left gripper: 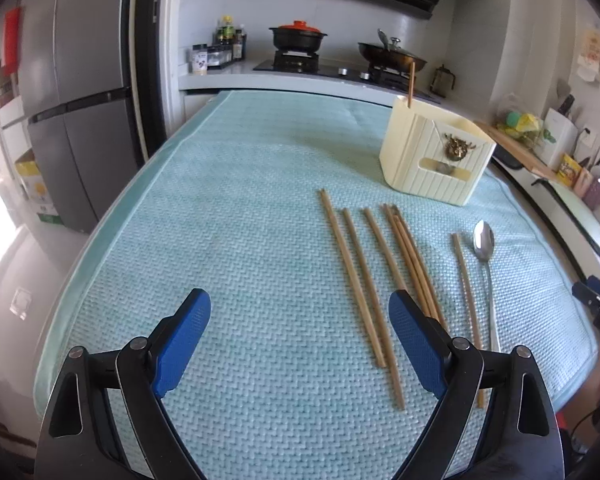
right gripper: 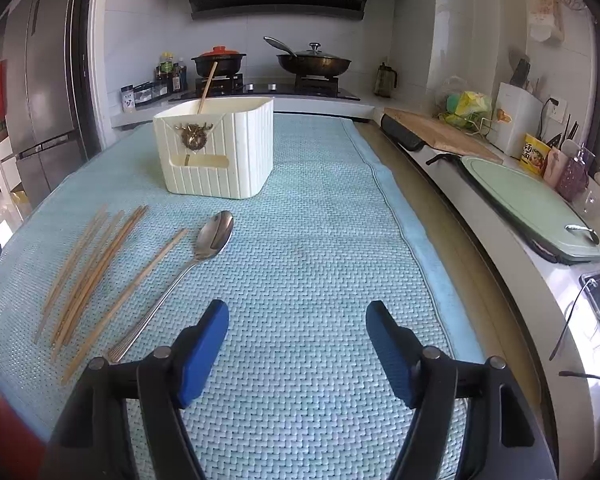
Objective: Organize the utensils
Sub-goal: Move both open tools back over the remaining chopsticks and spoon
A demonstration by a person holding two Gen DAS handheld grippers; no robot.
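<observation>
Mat (left gripper: 240,200) under chopsticks (left gripper: 356,280), spoon (left gripper: 485,248), holder (left gripper: 436,160)

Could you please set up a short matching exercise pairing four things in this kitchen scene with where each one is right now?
Things:
1. spoon
2. lone chopstick
3. holder
4. red-lidded pot

Places:
A. standing inside the holder
B. on the stove at the back
C. lying flat on the mat, beside the loose chopsticks
D. upright on the mat, beyond the spoon

Pairs: 1-C, 2-A, 3-D, 4-B
</observation>
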